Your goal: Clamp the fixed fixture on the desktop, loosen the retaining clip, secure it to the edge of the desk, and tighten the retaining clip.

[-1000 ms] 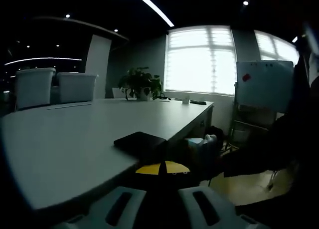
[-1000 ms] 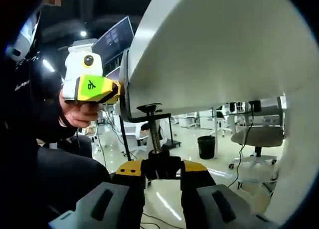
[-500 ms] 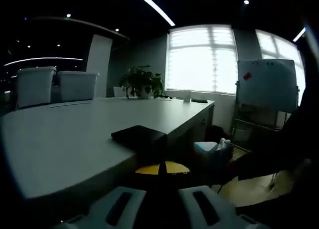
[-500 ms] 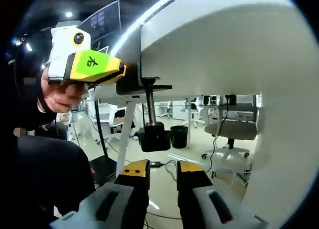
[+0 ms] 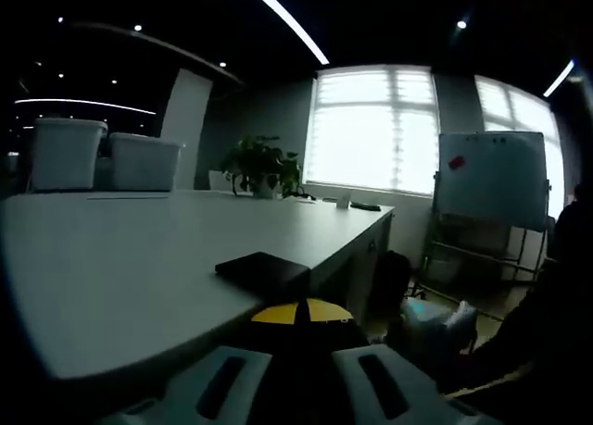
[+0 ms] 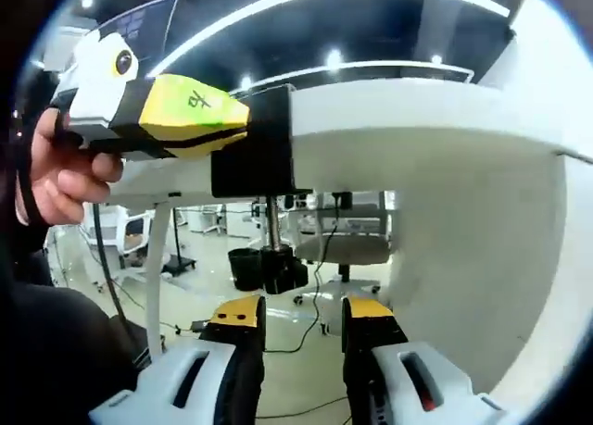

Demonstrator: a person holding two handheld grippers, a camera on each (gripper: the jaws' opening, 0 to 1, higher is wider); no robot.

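My left gripper (image 6: 243, 129) pinches the black clamp (image 6: 252, 156) against the desk edge (image 6: 408, 106); the right gripper view shows my hand (image 6: 57, 170) on its handle and the clamp body wrapping the edge. Below hangs the clamp's screw (image 6: 270, 223), ending in a black knob (image 6: 274, 269). My right gripper (image 6: 298, 316) sits just under that knob, jaws spread, touching nothing. The left gripper view shows what the other cannot: the clamp's top plate (image 5: 262, 271) lying flat on the desk top (image 5: 120, 258), with a plant (image 5: 260, 161) and whiteboard (image 5: 491, 177) beyond.
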